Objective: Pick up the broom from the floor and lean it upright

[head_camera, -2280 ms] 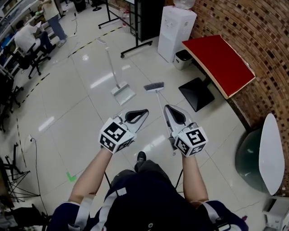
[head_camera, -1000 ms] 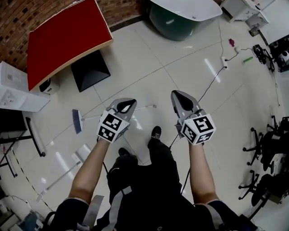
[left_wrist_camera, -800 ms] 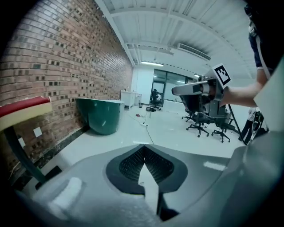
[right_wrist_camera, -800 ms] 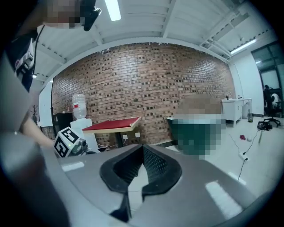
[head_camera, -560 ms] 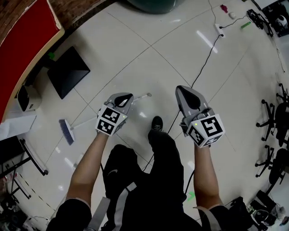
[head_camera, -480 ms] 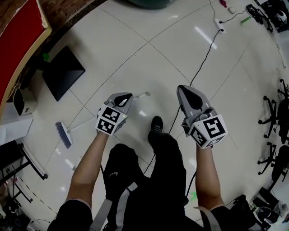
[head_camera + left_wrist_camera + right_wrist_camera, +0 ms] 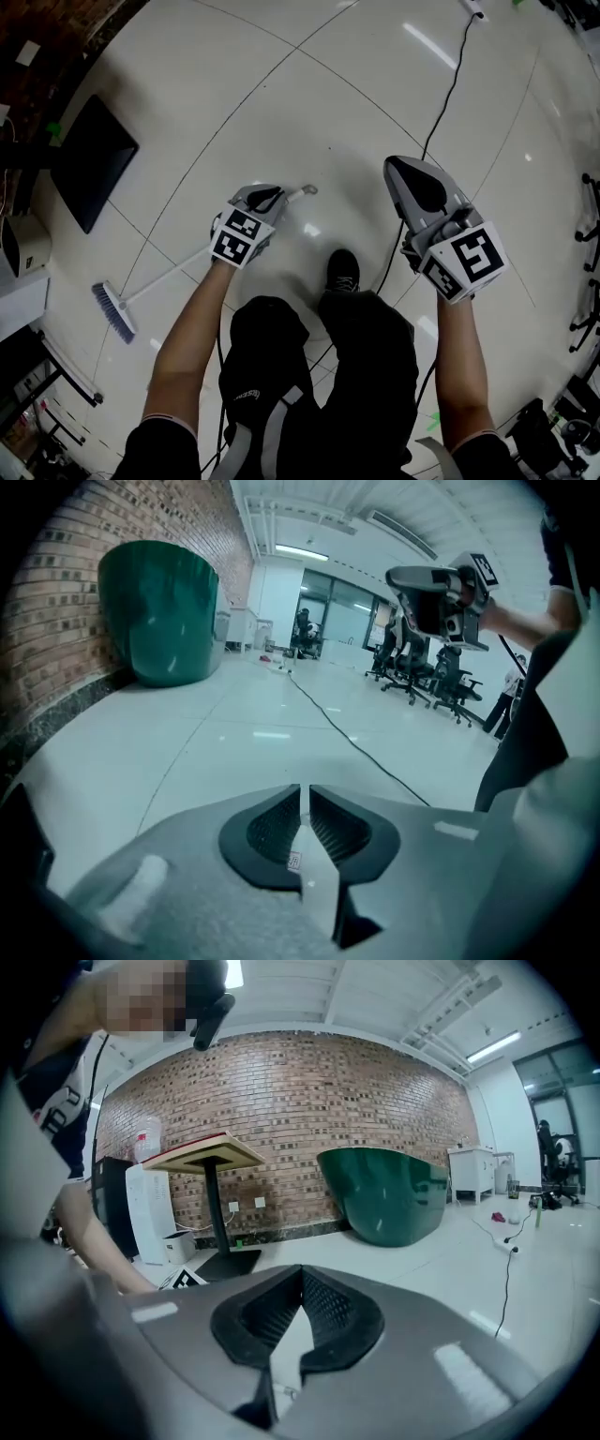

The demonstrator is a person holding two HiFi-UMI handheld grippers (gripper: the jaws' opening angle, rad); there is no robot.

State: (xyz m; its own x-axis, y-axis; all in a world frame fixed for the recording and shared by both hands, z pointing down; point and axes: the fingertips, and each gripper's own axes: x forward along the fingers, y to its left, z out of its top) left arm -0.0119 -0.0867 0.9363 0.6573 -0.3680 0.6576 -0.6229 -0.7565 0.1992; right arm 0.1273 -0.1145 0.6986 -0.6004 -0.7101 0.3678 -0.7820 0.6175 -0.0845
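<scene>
The broom lies flat on the white tiled floor, its blue bristle head point(image 7: 112, 312) at the lower left. Its pale handle point(image 7: 178, 272) runs up and right to a tip point(image 7: 308, 190). My left gripper point(image 7: 273, 195) hovers low over the handle's far end, just short of the tip. Its jaws point(image 7: 303, 789) are opening, a thin slit shows between the tips, and nothing is between them. My right gripper point(image 7: 413, 174) is held higher to the right of the broom, away from it. Its tips point(image 7: 302, 1271) meet with nothing in them. It also shows in the left gripper view point(image 7: 437, 592).
A black cable point(image 7: 441, 103) crosses the floor past my shoe point(image 7: 343, 272). A black base plate point(image 7: 89, 159) lies at the left, under a red-topped table point(image 7: 202, 1157). A green tub point(image 7: 159, 611) stands by the brick wall. Office chairs point(image 7: 422, 667) stand far off.
Both grippers have dropped toward the floor. The left one has come closer to the handle's tip, and its jaws have parted slightly. The broom now lies nearer in the head view.
</scene>
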